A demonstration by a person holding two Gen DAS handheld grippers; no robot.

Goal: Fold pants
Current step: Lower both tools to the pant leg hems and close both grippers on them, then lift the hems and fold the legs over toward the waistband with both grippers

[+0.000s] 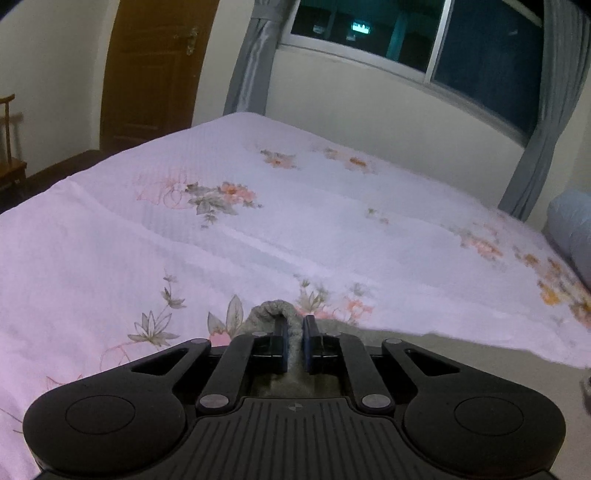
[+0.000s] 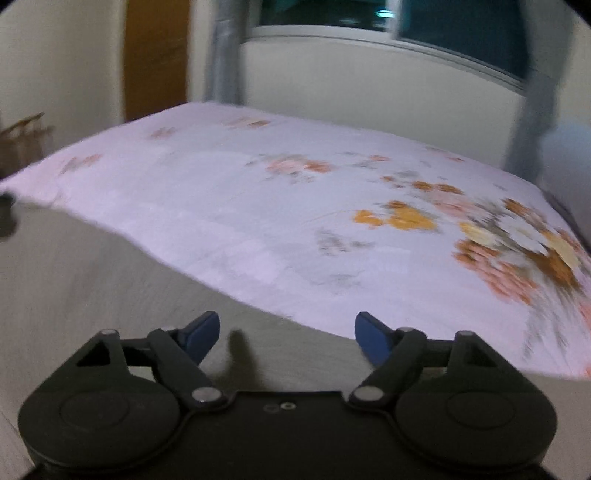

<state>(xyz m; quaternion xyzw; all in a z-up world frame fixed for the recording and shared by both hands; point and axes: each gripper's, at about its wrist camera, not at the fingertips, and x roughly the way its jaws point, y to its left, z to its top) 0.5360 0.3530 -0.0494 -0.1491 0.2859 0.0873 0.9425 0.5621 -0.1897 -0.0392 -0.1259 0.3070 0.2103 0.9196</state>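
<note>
The left tool (image 1: 294,332) pinches a bunched fold of the grey fabric pants (image 1: 271,311) over the pink floral bedsheet (image 1: 258,221); the right tool (image 2: 287,334) hangs spread wide (its view blurred).

Floral-sheeted bed (image 1: 295,221) beneath dark window (image 1: 461,40), wooden door (image 1: 155,70).

You had nothing readable before you: a lit sign (image 1: 359,26) glowed beyond the window (image 1: 406,40), but its characters were too small and blurred to make out.
</note>
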